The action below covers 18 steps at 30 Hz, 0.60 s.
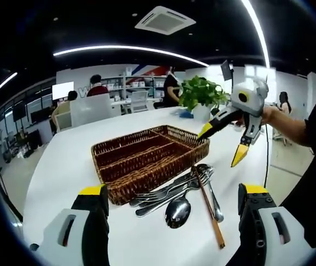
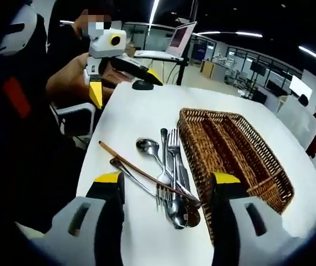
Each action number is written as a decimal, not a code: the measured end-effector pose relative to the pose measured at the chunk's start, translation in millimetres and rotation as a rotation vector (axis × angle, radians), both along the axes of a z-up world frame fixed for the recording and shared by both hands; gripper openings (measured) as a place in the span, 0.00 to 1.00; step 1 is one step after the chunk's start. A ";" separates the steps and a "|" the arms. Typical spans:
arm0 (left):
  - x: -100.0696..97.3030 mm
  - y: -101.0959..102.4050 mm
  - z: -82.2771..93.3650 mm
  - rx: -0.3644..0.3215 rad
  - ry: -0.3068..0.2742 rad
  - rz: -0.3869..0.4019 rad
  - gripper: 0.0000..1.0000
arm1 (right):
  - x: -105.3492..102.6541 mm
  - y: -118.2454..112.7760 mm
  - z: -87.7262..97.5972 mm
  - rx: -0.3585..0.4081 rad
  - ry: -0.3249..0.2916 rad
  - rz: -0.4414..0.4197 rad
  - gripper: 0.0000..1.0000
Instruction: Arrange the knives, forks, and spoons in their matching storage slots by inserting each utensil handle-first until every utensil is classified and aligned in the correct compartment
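**Fingers spread over an unsorted cutlery pile**

Fingers of both grippers stand spread and hold nothing. In the left gripper view, the left gripper (image 1: 172,213) has its yellow-tipped fingers (image 1: 94,202) low over the white desk (image 1: 64,166), while the right gripper (image 1: 224,141) hangs higher at the far right, its fingers apart in the air above the desk. In the right gripper view, the right gripper's own fingers (image 2: 111,191) frame the pile, and the left gripper (image 2: 122,77) shows at the far left, held in a hand (image 2: 72,72).

Forks (image 1: 163,194), spoons (image 1: 178,211) and a brown-handled utensil (image 1: 209,209) lie heaped on the desk, touching one another and just beside the wicker tray (image 1: 149,152), on its right side as the left gripper sees it. No utensil can be seen in the tray's long compartments. Whether a knife is in the heap is hard to tell.

What the next pick turns on: the pile lies straight ahead of the left gripper, between its fingers and slightly beyond them, and its long axes run roughly along the tray's slots, with the brown handle crossing at an angle over the others. The left gripper looks the nearer and lower of the two, so it is likely the better placed to reach. The overlapping handles may drag neighbours along.

No brand or label can be read on the tray or cutlery; far wall lettering is too blurred to make out
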State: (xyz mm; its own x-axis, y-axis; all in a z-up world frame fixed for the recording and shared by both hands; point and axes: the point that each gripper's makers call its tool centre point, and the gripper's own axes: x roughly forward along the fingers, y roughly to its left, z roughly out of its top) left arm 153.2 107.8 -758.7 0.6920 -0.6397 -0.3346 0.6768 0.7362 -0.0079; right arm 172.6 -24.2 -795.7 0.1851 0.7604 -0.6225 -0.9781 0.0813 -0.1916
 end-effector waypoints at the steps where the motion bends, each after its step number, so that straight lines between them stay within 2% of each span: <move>1: 0.1 0.4 0.0 0.001 0.001 0.001 0.99 | -0.3 1.1 -0.9 -0.005 -0.001 0.014 0.56; 5: -0.5 1.5 0.1 0.008 0.008 0.001 0.99 | -1.6 8.8 -8.2 -0.041 0.013 0.088 0.52; 8: 0.8 2.6 0.7 0.008 0.011 0.010 0.99 | -6.1 16.7 -10.6 -0.053 0.026 0.172 0.44; 9: 1.2 2.6 0.9 0.009 0.012 0.011 0.99 | -7.6 20.7 -10.1 -0.048 0.026 0.206 0.43; 10: 1.3 2.4 1.6 0.009 0.010 0.011 0.99 | -10.7 24.4 -10.8 -0.046 0.051 0.232 0.42; 13: 0.7 1.3 3.8 0.006 0.004 0.010 0.99 | -13.3 31.9 -12.3 -0.055 0.050 0.291 0.39; 18: 0.0 2.1 4.3 0.011 0.002 0.010 0.99 | -17.3 41.1 -22.8 -0.112 0.077 0.331 0.36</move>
